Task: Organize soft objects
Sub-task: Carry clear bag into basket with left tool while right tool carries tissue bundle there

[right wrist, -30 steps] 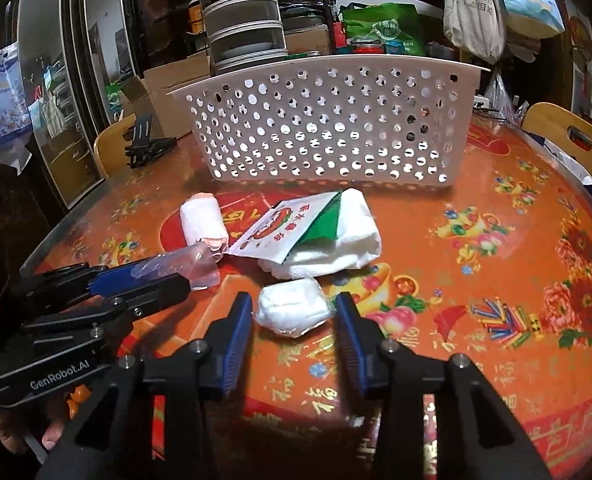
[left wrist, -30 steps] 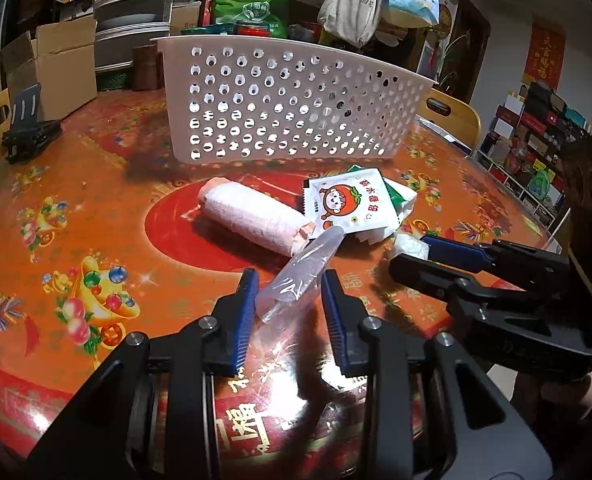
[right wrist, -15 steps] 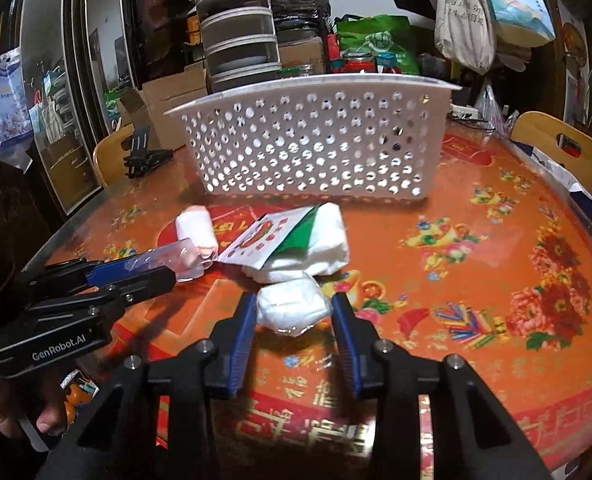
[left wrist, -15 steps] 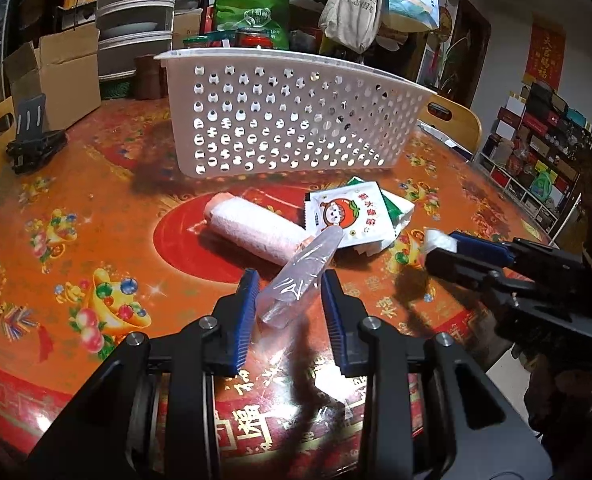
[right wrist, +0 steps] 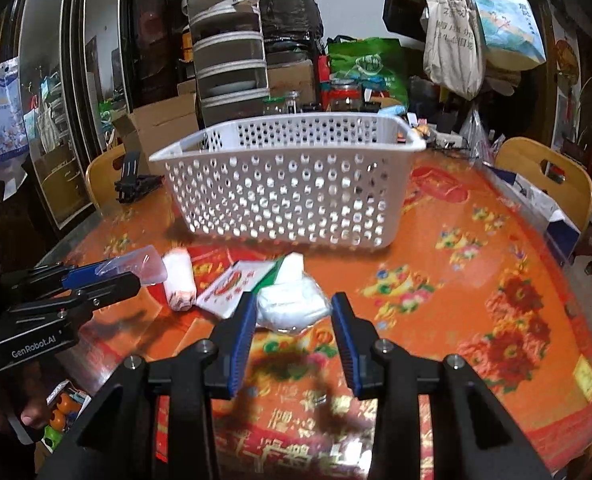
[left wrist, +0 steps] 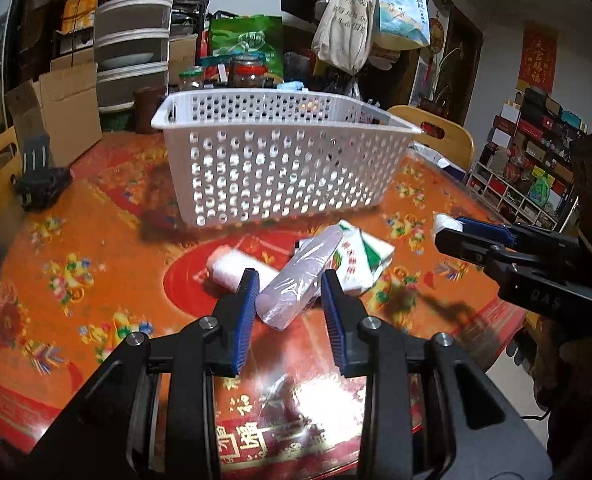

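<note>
My left gripper (left wrist: 288,298) is shut on a clear plastic-wrapped roll (left wrist: 299,278) and holds it above the table; it also shows in the right wrist view (right wrist: 136,268). My right gripper (right wrist: 294,316) is shut on a white wrapped soft pack (right wrist: 292,306), lifted off the table; its tip shows in the left wrist view (left wrist: 441,222). A white perforated basket (left wrist: 280,168) stands beyond, also in the right wrist view (right wrist: 288,192). On the table lie a pink-white rolled towel (left wrist: 232,268) and a tissue pack with red and green print (left wrist: 359,260).
The round table has an orange-red patterned cover (left wrist: 76,248). A black clip stand (left wrist: 36,184) sits at the far left. Yellow chairs (right wrist: 543,176) stand around. Cardboard boxes (left wrist: 64,108), stacked drawers, jars and hanging bags crowd the back.
Both grippers have risen from the table with their objects and the view has pulled back and up; the basket's open top now shows. The towel and tissue pack stay put.
</note>
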Available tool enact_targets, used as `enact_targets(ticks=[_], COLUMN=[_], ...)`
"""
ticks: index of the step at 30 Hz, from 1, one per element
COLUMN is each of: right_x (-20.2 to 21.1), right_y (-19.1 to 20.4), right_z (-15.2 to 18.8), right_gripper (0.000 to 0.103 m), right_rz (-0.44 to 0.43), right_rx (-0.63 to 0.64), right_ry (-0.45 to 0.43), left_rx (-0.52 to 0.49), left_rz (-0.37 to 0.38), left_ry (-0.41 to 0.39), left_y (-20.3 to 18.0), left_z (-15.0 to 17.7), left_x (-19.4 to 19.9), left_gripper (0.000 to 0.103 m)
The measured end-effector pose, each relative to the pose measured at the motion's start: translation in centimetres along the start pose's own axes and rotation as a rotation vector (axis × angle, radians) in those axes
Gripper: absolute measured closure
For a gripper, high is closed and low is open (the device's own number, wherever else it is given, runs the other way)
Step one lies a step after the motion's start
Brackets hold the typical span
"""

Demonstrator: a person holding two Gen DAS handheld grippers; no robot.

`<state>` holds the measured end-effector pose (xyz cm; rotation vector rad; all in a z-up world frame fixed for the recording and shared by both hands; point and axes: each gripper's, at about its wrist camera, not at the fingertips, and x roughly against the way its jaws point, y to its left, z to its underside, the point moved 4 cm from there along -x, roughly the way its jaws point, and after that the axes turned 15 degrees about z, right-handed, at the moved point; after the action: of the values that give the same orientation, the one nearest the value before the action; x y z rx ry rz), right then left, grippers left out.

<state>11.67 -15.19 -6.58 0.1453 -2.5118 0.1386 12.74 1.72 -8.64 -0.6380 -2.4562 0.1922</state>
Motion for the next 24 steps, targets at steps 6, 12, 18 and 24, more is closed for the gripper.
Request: enact_targets(ticks=[6, 12, 18, 24], right_x=[1.0, 1.0, -0.2, -2.7], right_y=[-0.7, -1.2, -1.3, -0.9], right_z=[-3.0, -6.2, -10.0, -13.4], right_gripper=[0.065, 0.065, 0.065, 0.065], right_rz=[-0.004, -0.013, -0.04, -0.069], right_rx=[0.014, 0.028, 0.041, 0.047], right_ry=[-0.05, -0.076, -0.071, -0.024], left_rx=[-0.027, -0.04, -0.017, -0.004], left_rz=[0.003, 0.011, 0.026, 0.009], left_ry=[-0.051, -0.089, -0.069, -0.054], left_y=[-0.5, -0.6, 0.5, 2.0], left_z=[-3.4, -7.1, -11.1, -15.1], left_x=[1.2, 1.7, 0.2, -2.1], left_gripper=[0.073, 0.073, 0.074, 0.074])
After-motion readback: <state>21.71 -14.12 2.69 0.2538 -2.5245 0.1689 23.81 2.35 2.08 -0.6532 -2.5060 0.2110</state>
